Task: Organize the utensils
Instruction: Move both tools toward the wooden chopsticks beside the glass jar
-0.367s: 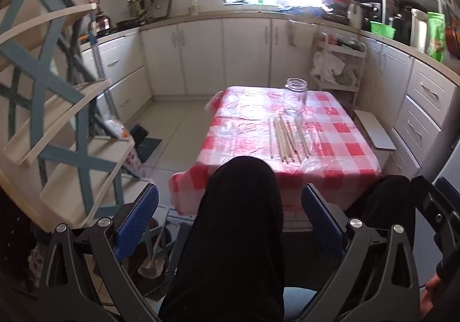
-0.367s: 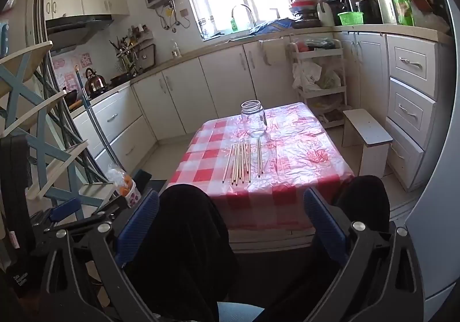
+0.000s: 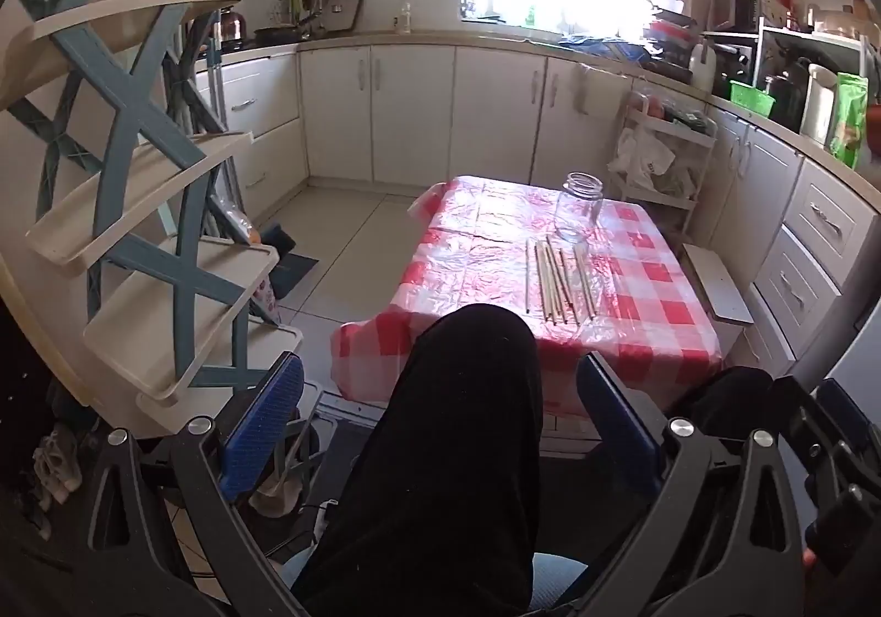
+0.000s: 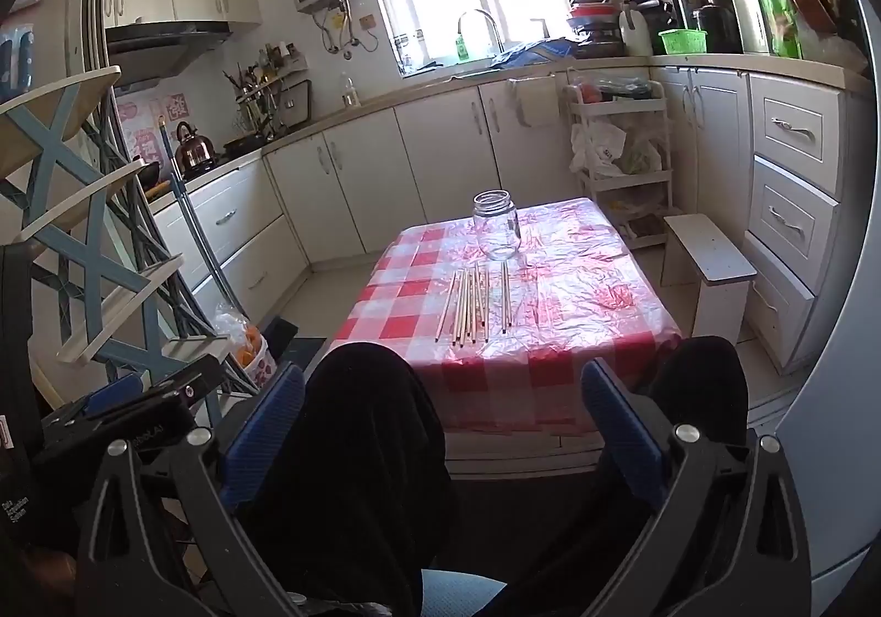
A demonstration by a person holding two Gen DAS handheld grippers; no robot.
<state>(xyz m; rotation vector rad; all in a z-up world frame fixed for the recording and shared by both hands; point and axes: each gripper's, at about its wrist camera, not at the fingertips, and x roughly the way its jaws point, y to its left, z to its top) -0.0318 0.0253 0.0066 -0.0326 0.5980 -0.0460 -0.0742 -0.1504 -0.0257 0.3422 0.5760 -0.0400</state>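
Several wooden chopsticks (image 3: 556, 281) (image 4: 476, 306) lie side by side on a small table with a red and white checked cloth (image 3: 650, 287) (image 4: 578, 309). Just behind them stands an empty clear glass jar (image 3: 579, 212) (image 4: 497, 226), upright. My left gripper (image 3: 440, 430) hangs open well short of the table, above a person's black-clad knee (image 3: 468, 397). My right gripper (image 4: 443, 424) is open too, over the knees (image 4: 358, 424), with nothing between its blue pads (image 4: 619, 424).
A blue and cream tiered rack (image 3: 143, 187) stands close on the left. A white stool (image 4: 707, 259) sits right of the table, and a white trolley (image 4: 622, 143) behind it. White kitchen cabinets (image 3: 413, 110) line the back and right walls.
Both views have tilted up a little, so the table and jar sit lower in frame. Both grippers stay wide open over the knees.
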